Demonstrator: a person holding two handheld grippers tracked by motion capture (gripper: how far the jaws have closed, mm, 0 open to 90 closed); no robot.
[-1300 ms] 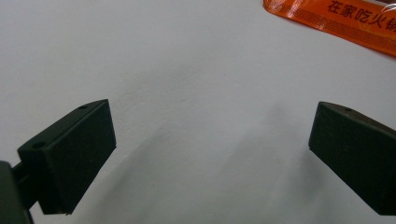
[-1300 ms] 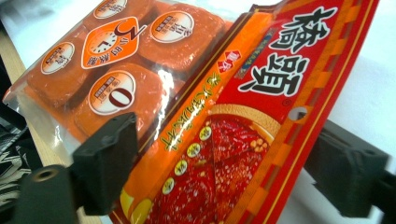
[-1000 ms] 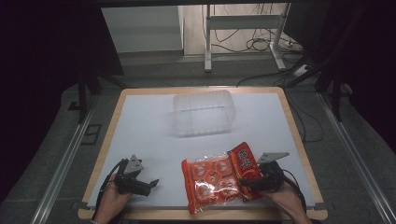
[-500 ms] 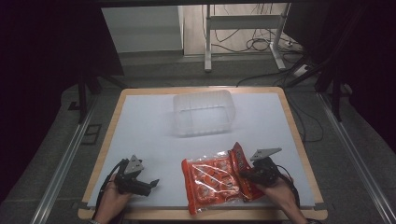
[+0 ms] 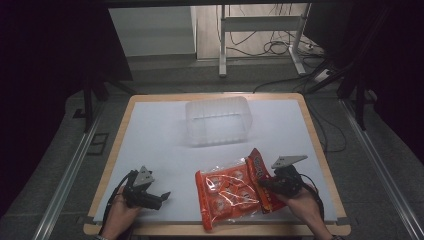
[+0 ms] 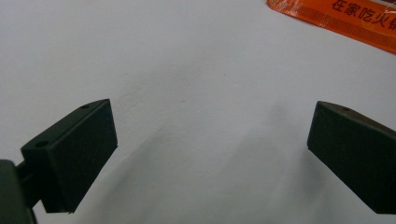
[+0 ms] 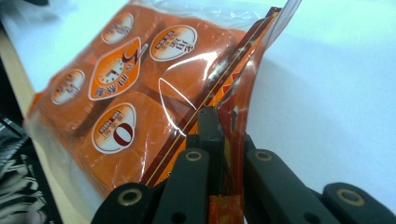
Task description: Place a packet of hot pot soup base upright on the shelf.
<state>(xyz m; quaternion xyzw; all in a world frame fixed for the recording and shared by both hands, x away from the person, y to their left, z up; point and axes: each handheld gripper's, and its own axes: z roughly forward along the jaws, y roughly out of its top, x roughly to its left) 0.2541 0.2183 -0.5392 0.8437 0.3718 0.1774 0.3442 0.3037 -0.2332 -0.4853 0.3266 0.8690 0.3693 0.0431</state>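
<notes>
One orange snack bag (image 5: 231,192) (four round packs visible inside) is pinched by the right hand-held gripper (image 5: 265,183); the left hand-held gripper (image 5: 162,196) is spread.

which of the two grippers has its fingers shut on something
The right gripper: it pinches the edge of the orange snack bag. The left gripper is open over bare table, gripping nothing.

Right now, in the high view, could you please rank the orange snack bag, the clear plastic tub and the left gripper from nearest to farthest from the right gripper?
1. Orange snack bag: clamped in the right gripper.
2. Clear plastic tub: beyond, mid-table.
3. Left gripper: across, near the left edge.
</notes>
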